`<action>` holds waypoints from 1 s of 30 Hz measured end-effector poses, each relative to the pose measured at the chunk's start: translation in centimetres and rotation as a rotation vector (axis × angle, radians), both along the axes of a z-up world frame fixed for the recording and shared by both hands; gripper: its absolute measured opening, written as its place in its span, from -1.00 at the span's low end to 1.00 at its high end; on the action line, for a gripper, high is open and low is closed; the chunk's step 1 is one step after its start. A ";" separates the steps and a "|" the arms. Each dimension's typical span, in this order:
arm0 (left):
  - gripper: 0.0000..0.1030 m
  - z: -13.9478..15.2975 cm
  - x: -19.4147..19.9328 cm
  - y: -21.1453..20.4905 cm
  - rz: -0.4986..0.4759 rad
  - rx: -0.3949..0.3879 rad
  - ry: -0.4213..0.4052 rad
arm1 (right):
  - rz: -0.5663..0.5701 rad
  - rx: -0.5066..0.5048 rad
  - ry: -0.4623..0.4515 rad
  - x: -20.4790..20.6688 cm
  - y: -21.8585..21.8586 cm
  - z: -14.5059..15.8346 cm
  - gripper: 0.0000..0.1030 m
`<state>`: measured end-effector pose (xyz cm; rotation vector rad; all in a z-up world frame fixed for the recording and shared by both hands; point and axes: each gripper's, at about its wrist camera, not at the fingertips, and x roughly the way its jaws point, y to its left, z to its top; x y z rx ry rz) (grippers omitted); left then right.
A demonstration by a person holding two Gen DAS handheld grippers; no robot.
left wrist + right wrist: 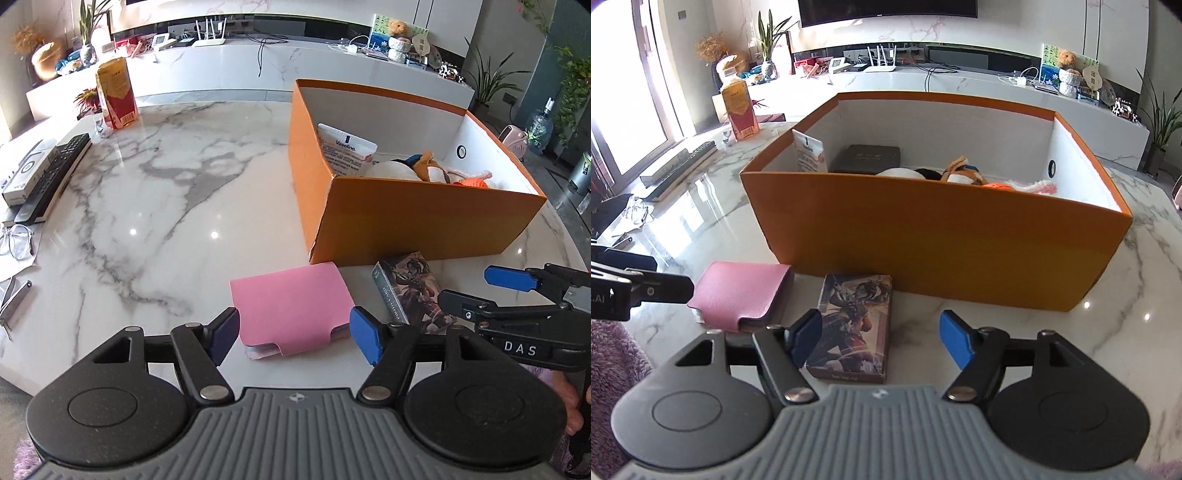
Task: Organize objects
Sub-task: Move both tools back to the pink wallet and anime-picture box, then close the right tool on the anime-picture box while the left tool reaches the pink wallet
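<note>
Right then, two things were seen lying loose on the table (155, 192), just in front of the box (424, 229): a pink case (291, 306) and a card pack (410, 291).

The left gripper (293, 334) was held wide, with nothing gripped. The case was seen between its fingers, stretching off toward 12 o'clock, flap end nearest. Its wider side ran from 9 to 3 o'clock, so it nearly filled the gap. Whether the pads were touching it could not be told.

The right gripper (881, 338) was also held wide and empty. In the right wrist view the pack lay at about 11 o'clock, close beside the left finger, not centred. Its long side pointed to 12 o'clock, at the box wall. A small slide toward 9 o'clock would likely be needed before a squeeze.

So each thing was nearest to its own hand. The two grippers were side by side, and a bump could be risked.

The near wall of the box stood at 12 o'clock and would have to be lifted over. Inside, a cream tube (347, 151), soft toys (428, 168) and a dark box (871, 157) were seen, with free floor at 2 o'clock.

Remotes (51, 173) were left at 10 o'clock, well apart.
</note>
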<state>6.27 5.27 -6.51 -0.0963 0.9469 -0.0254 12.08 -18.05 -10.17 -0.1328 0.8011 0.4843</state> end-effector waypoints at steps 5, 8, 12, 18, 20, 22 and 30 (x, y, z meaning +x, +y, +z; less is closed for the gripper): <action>0.53 -0.7 0.2 0.1 0.012 -0.013 0.014 | 0.026 -0.030 0.005 -0.1 1.0 -0.9 0.53; 0.53 -0.8 0.2 0.4 0.025 -0.029 0.016 | 0.040 -0.046 0.017 0.2 1.5 -1.4 0.54; 0.53 -0.9 0.1 0.7 0.034 -0.051 0.020 | 0.044 -0.043 0.037 0.7 1.7 -2.0 0.54; 0.54 -1.1 0.3 0.7 0.027 -0.054 0.032 | 0.045 -0.023 0.071 1.3 1.6 -2.6 0.54; 0.54 -1.2 0.3 0.6 0.024 -0.056 0.036 | 0.050 -0.019 0.081 1.4 1.7 -2.8 0.54; 0.56 -1.3 0.4 0.6 0.019 -0.061 0.040 | 0.056 -0.011 0.095 1.5 1.9 -2.9 0.54; 0.57 -2.0 1.1 0.6 0.042 -0.060 0.090 | 0.062 -0.036 0.124 2.0 2.9 -3.9 0.33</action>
